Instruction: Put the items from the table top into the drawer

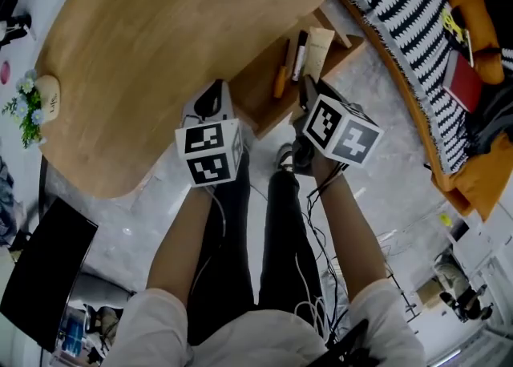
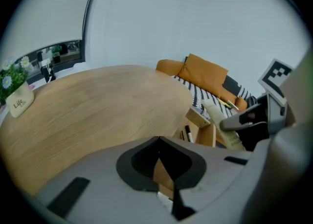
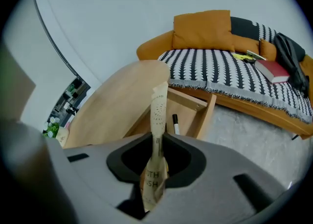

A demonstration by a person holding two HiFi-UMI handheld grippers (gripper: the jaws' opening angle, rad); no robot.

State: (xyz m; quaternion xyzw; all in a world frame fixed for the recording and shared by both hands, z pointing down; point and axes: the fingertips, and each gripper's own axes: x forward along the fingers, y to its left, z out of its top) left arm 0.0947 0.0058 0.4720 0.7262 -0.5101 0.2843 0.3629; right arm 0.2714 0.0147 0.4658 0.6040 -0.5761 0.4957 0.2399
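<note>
Hanging over the open drawer [image 3: 190,116], a cream tube [image 3: 159,106] is held firmly between the jaws of the right gripper [image 3: 157,142]. A marker [image 3: 175,123] is seen lying inside the drawer. The left gripper [image 2: 159,144] is closed, with nothing in it.

The rounded wooden surface [image 1: 176,29] carries one small cream pot [image 1: 48,97] printed "Life", standing upright close to its left edge, with white and blue flowers [image 1: 26,109] spilling over that edge. An open wooden drawer [image 1: 260,93] juts from under the right edge. In the drawer a black marker [image 1: 300,54] and an orange pen [image 1: 282,73] lie side by side.
</note>
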